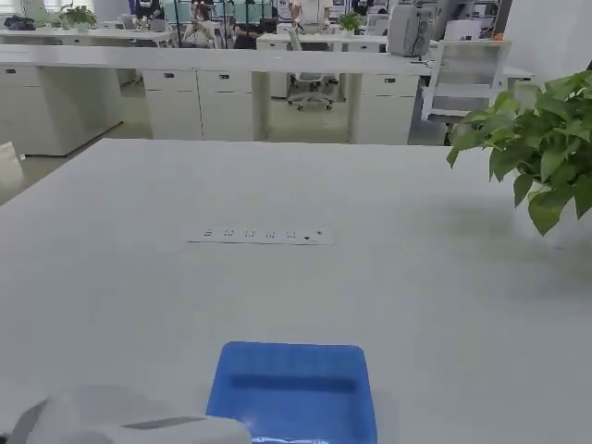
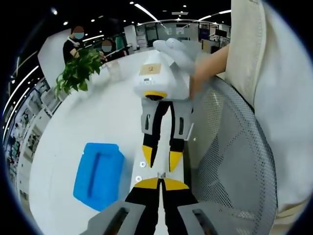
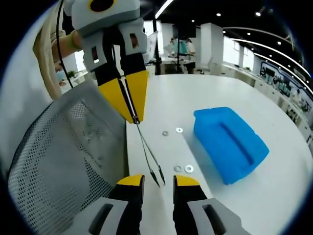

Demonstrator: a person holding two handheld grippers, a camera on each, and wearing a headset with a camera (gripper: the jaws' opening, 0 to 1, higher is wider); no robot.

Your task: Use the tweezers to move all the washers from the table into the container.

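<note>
Smooth white table under left gripper's slim tweezers.

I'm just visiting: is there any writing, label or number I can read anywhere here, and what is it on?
Nothing is legible.
Tan label on the white body of the right gripper: too blurred to read.
Marked strip on the table: too small to read.

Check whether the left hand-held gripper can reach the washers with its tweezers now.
Probably yes. The left hand-held gripper is shut on the tweezers, whose tips hang just beside two washers, with only bare table between.
</note>
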